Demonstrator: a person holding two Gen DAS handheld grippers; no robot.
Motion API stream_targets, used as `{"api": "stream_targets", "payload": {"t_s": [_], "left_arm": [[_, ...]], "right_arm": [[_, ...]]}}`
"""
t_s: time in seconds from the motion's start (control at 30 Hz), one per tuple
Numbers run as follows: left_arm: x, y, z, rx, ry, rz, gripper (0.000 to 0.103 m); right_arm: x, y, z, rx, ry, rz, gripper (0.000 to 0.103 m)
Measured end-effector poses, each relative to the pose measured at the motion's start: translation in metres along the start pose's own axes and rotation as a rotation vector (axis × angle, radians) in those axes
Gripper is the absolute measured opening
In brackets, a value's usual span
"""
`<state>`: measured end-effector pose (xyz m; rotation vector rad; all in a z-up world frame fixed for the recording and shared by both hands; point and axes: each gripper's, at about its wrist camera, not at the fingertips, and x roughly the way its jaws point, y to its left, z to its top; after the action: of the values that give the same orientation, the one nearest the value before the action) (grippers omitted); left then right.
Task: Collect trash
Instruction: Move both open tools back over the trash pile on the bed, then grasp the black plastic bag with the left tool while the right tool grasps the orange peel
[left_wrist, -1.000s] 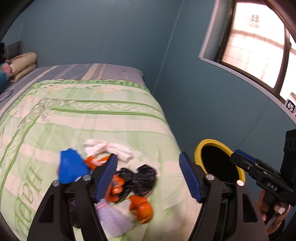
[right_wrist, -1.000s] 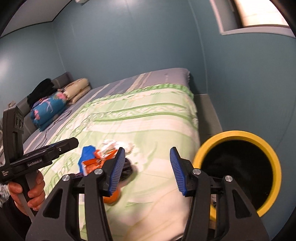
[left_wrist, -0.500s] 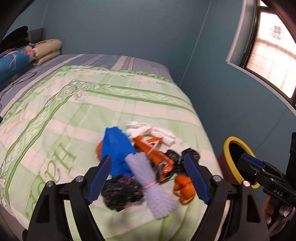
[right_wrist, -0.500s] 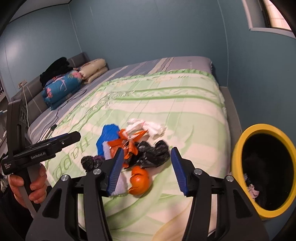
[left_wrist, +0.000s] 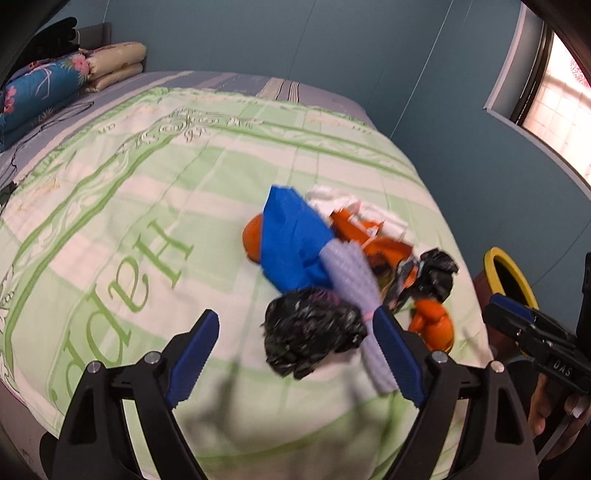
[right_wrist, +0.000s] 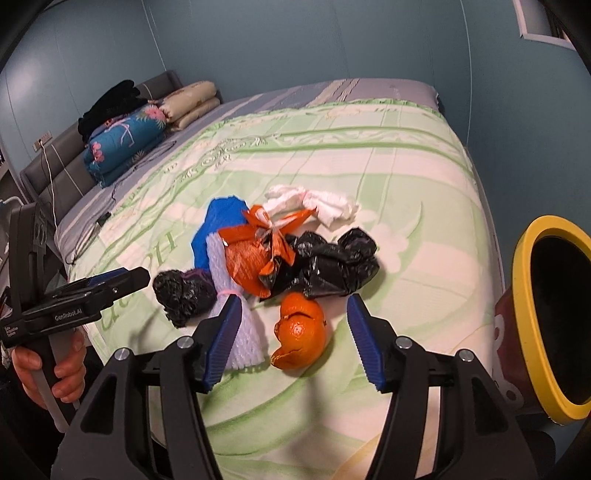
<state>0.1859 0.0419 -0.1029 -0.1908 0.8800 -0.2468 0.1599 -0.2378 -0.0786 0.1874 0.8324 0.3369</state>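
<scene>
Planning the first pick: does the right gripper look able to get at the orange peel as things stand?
Probably yes. The right gripper is open, and the orange peel lies between its fingers at the near edge of the pile, with nothing on top of it.

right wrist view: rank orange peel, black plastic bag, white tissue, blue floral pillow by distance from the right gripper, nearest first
From the right gripper:
1. orange peel, between the open jaws, on the bedspread.
2. black plastic bag, just behind the peel, mid-pile.
3. white tissue, at the pile's far edge.
4. blue floral pillow, far left, by the headboard.
</scene>
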Motion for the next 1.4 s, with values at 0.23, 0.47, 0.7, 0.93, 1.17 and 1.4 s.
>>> {"api": "stream_targets", "payload": {"t_s": [0.23,0.47,0.7,0.93,1.17,1.4], "left_arm": [[0.018,0.006,-0.010,-0.010,0.035,-0.004,0.082],[0.032,0.005,-0.016,0.006,0.055,-0.012,0.082],[0.039,0.002,-0.017,0.035,0.053,-0.006,0.082],[0.046,0.004,-0.017,0.031,0.054,-0.019,0.080],[0.050,0.000,-0.017,0.059,0.056,-0.046,0.065],[0.053,-0.011,-0.018,0.110,0.053,-0.049,0.050]], "right_arm": [[0.021,-0.003,-0.008,0.010,0.042,-0.023,0.067],[0.034,-0.003,-0.012,-0.020,0.064,-0.061,0.072],[0.040,-0.003,-0.010,-0.045,0.055,-0.102,0.072],[0.048,0.004,-0.012,-0.087,0.071,-0.121,0.072],[0.061,0.009,-0.017,-0.108,0.108,-0.126,0.064],[0.069,0.009,-0.021,-0.108,0.138,-0.130,0.047]]}}
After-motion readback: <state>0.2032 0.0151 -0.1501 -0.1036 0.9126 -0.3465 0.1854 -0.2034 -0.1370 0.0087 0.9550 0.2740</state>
